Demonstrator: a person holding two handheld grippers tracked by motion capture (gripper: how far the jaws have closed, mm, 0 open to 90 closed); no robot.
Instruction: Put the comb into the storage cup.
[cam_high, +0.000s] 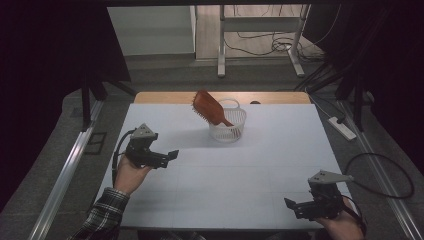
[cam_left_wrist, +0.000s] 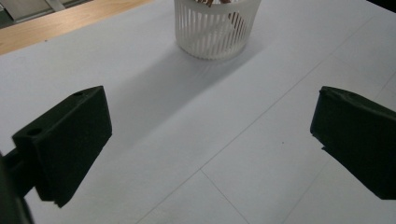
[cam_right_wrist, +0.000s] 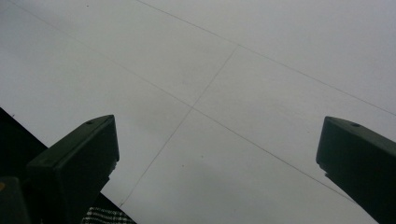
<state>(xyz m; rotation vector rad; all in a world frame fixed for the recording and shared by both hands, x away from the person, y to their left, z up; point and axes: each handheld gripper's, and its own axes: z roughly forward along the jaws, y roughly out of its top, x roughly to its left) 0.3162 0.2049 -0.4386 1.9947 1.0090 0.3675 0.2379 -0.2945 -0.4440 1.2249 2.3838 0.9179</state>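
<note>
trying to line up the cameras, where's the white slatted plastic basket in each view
High view: the white slatted plastic basket stands at the far middle of the white table, with a brown hairbrush leaning out of it.
Left gripper view: top centre, beyond the open jaws, cut by the top edge.
Right gripper view: not in it.
Shared landmark: the thin seam lines on the white table.
</note>
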